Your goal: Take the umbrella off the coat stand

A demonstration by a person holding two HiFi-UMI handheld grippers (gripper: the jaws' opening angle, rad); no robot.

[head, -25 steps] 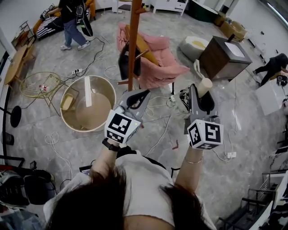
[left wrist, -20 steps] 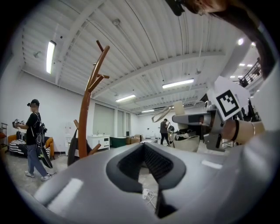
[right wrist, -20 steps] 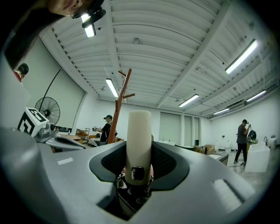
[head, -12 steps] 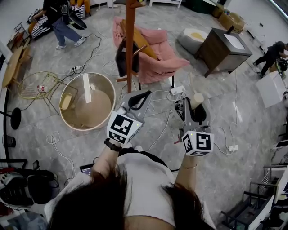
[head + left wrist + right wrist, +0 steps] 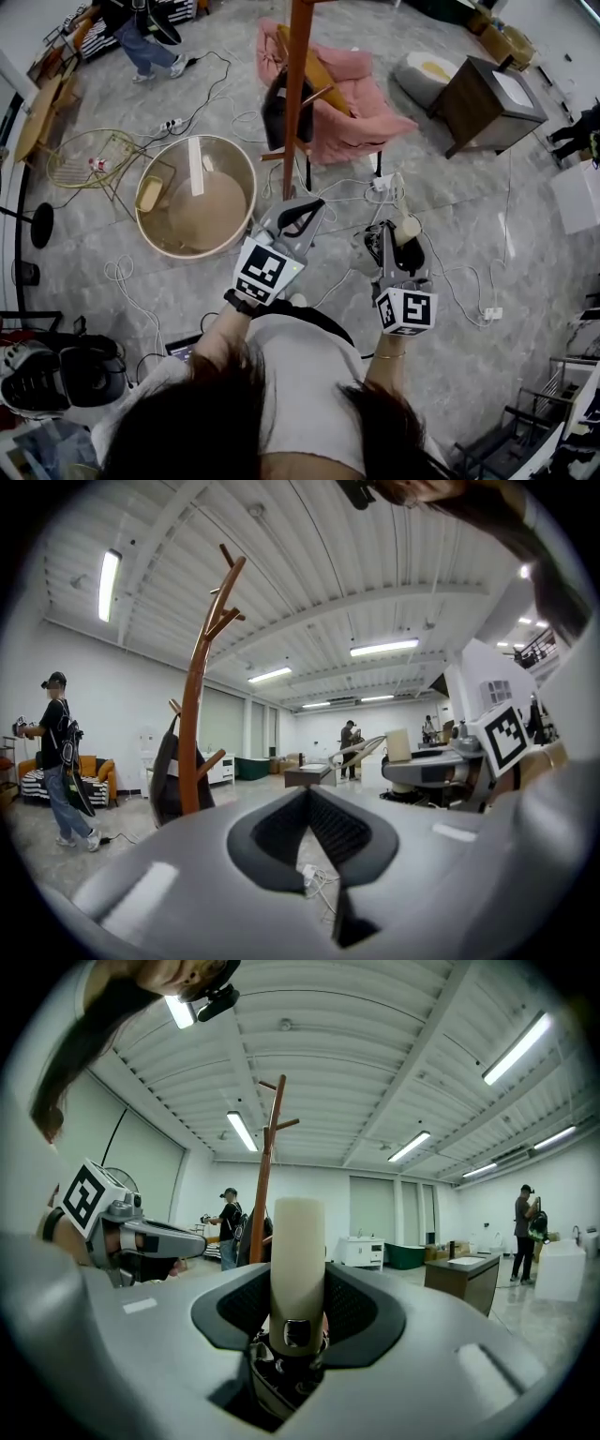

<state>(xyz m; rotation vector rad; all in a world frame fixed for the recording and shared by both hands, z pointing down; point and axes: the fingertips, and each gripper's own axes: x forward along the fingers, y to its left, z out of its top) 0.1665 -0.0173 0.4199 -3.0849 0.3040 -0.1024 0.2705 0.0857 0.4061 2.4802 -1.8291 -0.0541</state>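
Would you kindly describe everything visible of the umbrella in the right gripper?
The umbrella is a folded compact one: a smooth cream cylindrical handle, plastic by its look, with a small silvery button near its base, above bunched dark fabric. It stands upright, clamped between the right gripper's jaws, clear of the coat stand.

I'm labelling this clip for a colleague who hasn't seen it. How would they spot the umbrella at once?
Find the tall orange-brown coat stand mid-floor; nearer the camera the person holds two grey grippers. The umbrella is clamped in the right gripper. Its blunt cream handle sticks out past the jaws, while the left gripper holds nothing.
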